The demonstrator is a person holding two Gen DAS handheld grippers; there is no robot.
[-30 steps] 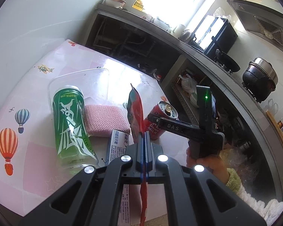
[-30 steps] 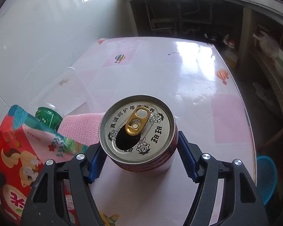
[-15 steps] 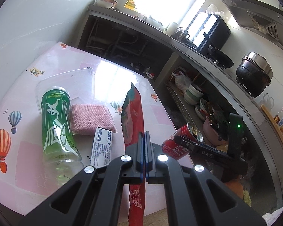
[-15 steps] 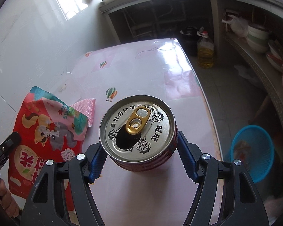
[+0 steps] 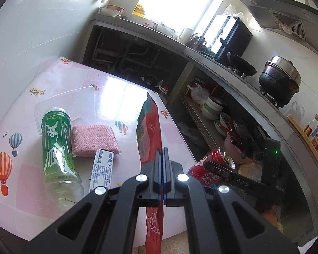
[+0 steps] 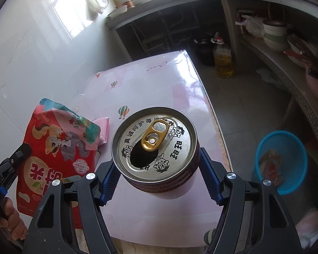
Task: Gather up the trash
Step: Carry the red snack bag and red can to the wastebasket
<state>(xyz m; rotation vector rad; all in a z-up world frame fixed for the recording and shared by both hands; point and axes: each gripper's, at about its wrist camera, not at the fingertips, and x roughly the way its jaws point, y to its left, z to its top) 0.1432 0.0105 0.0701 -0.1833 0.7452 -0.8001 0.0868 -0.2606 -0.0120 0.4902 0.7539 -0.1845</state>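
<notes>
we got red can [image 6: 156, 148] clamped across its sides in right gripper [image 6: 156, 182], opened, likely light, dents easy. left gripper [image 5: 162, 169] jaws pinched flat on floppy snack bag [image 5: 149, 131].

the table [image 5: 120, 97] has a pale pink and white checked cover with small striped hot-air balloons in orange, blue and green. the bottle [image 5: 57, 146] is green with white letters. the sponge [image 5: 93, 136] is pink with a fine grid texture. the snack bag [image 6: 59, 146] is red with teal on top and cartoon squirrels. the can [image 6: 156, 148] has red sides, a silver top with black drawings, and a gold tab. the basket [image 6: 282, 160] on the floor is bright blue. the pads [image 6: 109, 180] holding the can are blue.
</notes>
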